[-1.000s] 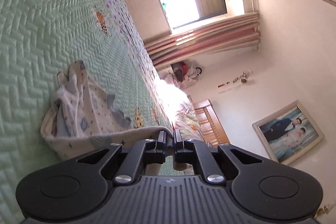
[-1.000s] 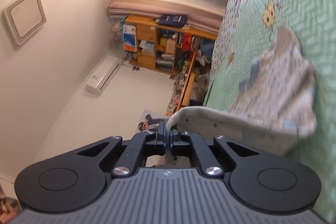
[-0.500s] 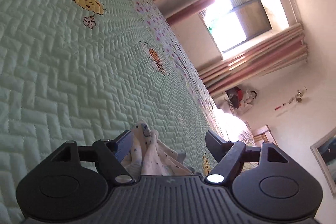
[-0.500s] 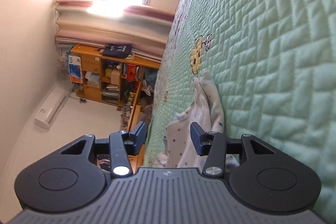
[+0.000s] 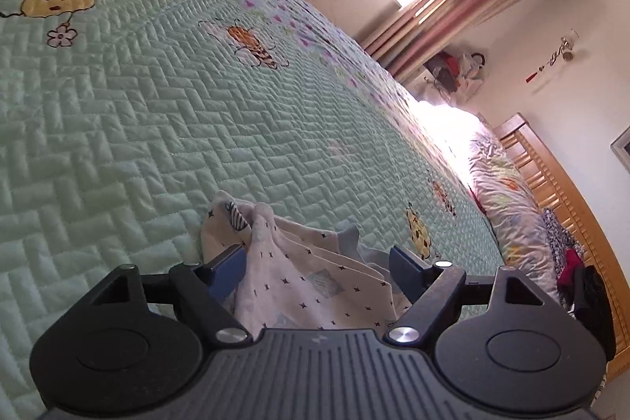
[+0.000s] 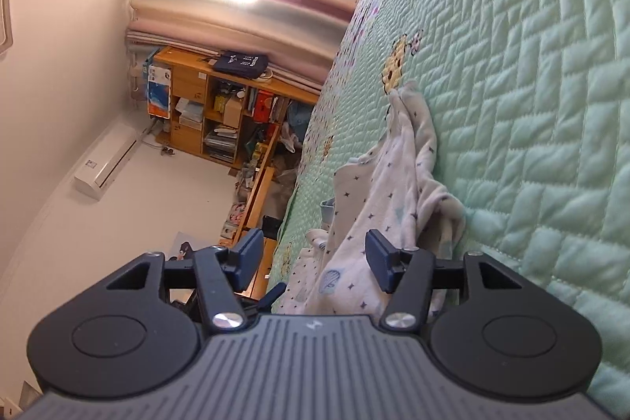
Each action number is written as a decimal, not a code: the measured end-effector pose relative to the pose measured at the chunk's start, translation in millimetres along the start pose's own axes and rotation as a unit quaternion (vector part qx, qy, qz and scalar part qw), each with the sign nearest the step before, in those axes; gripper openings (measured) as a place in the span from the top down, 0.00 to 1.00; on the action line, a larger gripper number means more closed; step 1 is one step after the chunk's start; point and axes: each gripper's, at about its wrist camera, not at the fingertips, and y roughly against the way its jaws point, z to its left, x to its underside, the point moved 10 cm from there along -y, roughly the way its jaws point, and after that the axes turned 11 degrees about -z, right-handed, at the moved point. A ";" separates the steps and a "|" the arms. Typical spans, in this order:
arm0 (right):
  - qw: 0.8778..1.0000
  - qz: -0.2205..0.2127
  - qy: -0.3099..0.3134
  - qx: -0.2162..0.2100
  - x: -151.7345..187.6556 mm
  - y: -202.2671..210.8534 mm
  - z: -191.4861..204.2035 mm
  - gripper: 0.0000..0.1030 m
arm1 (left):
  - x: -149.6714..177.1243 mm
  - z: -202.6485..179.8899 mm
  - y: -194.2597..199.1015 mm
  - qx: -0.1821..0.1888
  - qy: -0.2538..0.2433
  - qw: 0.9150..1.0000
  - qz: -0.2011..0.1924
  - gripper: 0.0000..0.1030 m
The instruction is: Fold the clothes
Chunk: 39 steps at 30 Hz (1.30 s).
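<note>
Both grippers, left [image 5: 317, 264] and right [image 6: 313, 258], have just opened wide and hold nothing, so the garment [image 5: 311, 278] lies released on the quilt [image 5: 157, 113], its fold apparently laid down.

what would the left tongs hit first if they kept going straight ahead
Most likely the white star-print garment lying bunched between the open left tongs, then the green quilt beyond it; depth is hard to judge.

Both wrist cams sit low and close over the bedspread [image 5: 165, 113], tilted opposite ways, sharing the rumpled garment [image 6: 386, 191].
</note>
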 end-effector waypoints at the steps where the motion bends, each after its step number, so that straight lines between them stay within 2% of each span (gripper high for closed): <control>1: 1.000 0.002 -0.002 -0.004 1.1 -0.8 -0.8 0.42 | 0.7 1.9 -5.8 -0.007 -0.008 1.000 0.007 0.23; 4: 1.000 0.009 0.003 -0.011 2.7 -2.7 0.0 0.43 | 3.1 7.4 -22.1 -0.028 -0.032 0.999 0.029 0.24; 5: 1.000 0.010 0.009 -0.011 1.5 -2.7 1.7 0.42 | 5.1 7.6 -26.2 -0.033 -0.046 0.998 0.038 0.30; 7: 1.000 0.009 0.018 -0.012 -3.8 -3.1 6.4 0.42 | 9.4 7.2 -33.6 -0.044 -0.076 0.995 0.057 0.51; 8: 1.000 0.007 0.020 -0.015 -7.3 -2.9 9.0 0.40 | 11.5 7.6 -36.7 -0.052 -0.088 0.992 0.067 0.81; 9: 1.000 0.005 0.023 -0.016 -10.5 -2.7 11.2 0.39 | 12.8 9.8 -37.8 -0.065 -0.101 0.990 0.073 0.92; 10: 1.000 0.004 0.028 -0.015 -12.7 -2.6 12.4 0.36 | 11.3 9.9 -35.1 -0.069 -0.107 0.989 0.069 0.92; 14: 0.997 0.026 0.071 0.027 -6.8 -8.6 8.4 0.35 | -0.5 12.8 -12.7 -0.084 -0.112 0.990 0.028 0.92; 17: 0.994 0.038 0.098 0.039 1.5 -8.6 6.3 0.35 | -4.5 27.4 3.3 -0.121 -0.115 0.986 0.007 0.93; 20: 0.991 0.043 0.116 0.049 8.2 -10.5 5.9 0.36 | -3.1 44.3 9.7 -0.144 -0.098 0.985 0.008 0.93; 22: 0.990 0.045 0.121 0.056 9.8 -11.7 5.9 0.36 | -2.1 49.9 12.7 -0.146 -0.088 0.985 0.006 0.94; 26: 0.990 0.040 0.122 0.058 9.1 -9.2 11.0 0.35 | -12.0 35.2 29.0 -0.096 -0.061 0.993 -0.035 0.90; 28: 0.990 0.035 0.137 0.028 8.2 -8.8 29.1 0.34 | -14.4 14.6 40.3 -0.063 -0.064 0.995 -0.053 0.86; 30: 0.985 0.049 0.164 -0.002 11.8 -16.0 50.6 0.34 | -0.5 -17.0 44.2 -0.004 -0.089 0.995 -0.033 0.76; 31: 0.984 0.065 0.167 -0.009 16.2 -21.4 56.6 0.34 | 12.0 -27.9 42.1 0.011 -0.106 0.994 -0.010 0.73; 33: 0.983 0.099 0.152 -0.019 25.4 -32.6 62.4 0.34 | 36.0 -36.7 32.6 0.016 -0.140 0.990 0.032 0.70; 35: 0.983 0.125 0.134 -0.019 32.3 -38.5 60.3 0.35 | 48.9 -31.3 22.6 -0.007 -0.182 0.982 0.052 0.69; 36: 0.982 0.128 0.140 0.010 32.6 -35.4 48.6 0.35 | 48.4 -19.4 19.1 -0.042 -0.196 0.978 0.051 0.71; 37: 0.980 0.130 0.147 0.039 32.6 -32.0 37.0 0.35 | 43.7 -1.8 17.9 -0.088 -0.211 0.973 0.043 0.76; 38: 0.977 0.133 0.153 0.068 32.6 -28.2 25.4 0.37 | 38.9 12.6 19.5 -0.113 -0.216 0.969 0.035 0.97; 39: 0.975 0.130 0.154 0.091 30.7 -21.5 14.0 0.50 | 37.0 20.5 22.2 -0.110 -0.206 0.972 0.032 0.98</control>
